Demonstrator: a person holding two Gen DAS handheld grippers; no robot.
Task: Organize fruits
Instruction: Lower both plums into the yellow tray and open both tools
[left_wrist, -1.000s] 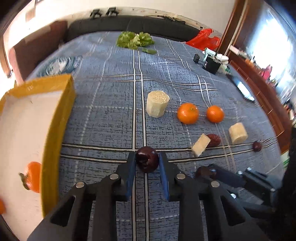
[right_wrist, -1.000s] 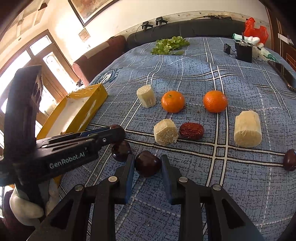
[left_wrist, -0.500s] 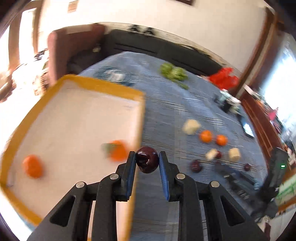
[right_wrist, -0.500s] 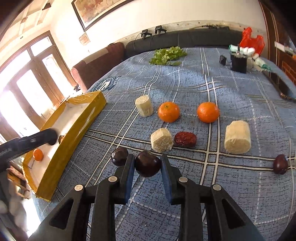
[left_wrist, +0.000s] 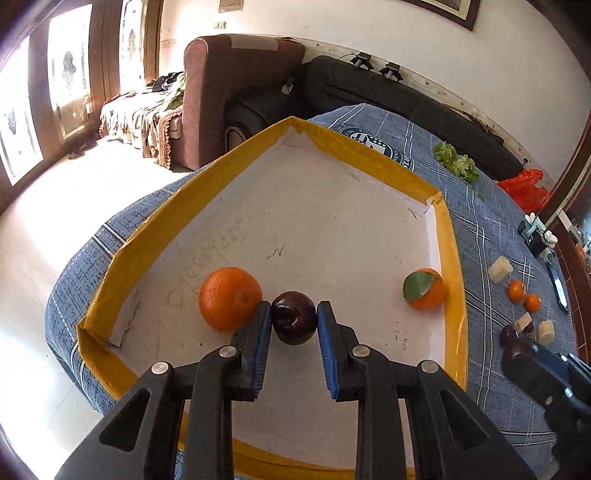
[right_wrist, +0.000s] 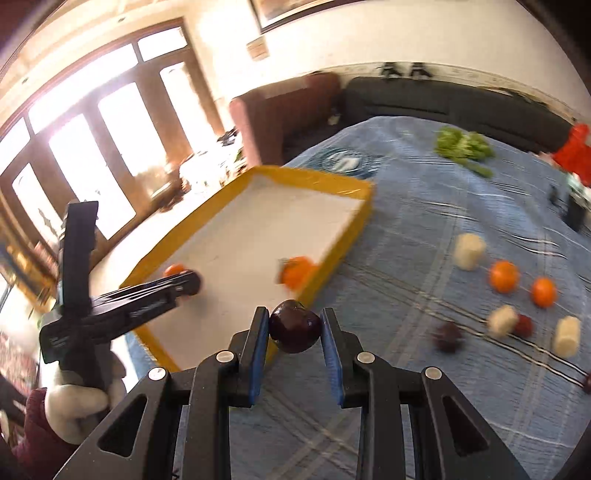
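Observation:
My left gripper (left_wrist: 293, 323) is shut on a dark plum (left_wrist: 294, 322) and holds it over the yellow-rimmed white tray (left_wrist: 448, 266), beside an orange (left_wrist: 229, 297) in the tray. A second orange with a green leaf (left_wrist: 424, 288) lies at the tray's right side. My right gripper (right_wrist: 294, 332) is shut on another dark plum (right_wrist: 294, 331) above the blue cloth, just outside the tray's near corner (right_wrist: 334, 254). The left gripper (right_wrist: 184, 286) shows in the right wrist view over the tray.
On the blue checked cloth (right_wrist: 424, 206) lie two oranges (right_wrist: 504, 276), pale cut stalk pieces (right_wrist: 468, 250), a red date (right_wrist: 523, 325) and a loose plum (right_wrist: 447, 335). Green lettuce (right_wrist: 463, 146) lies farther back. A brown armchair (left_wrist: 236, 92) stands beyond the tray.
My left gripper carried its plum left from above the cloth to over the tray. My right gripper lifted its plum and swung left toward the tray.

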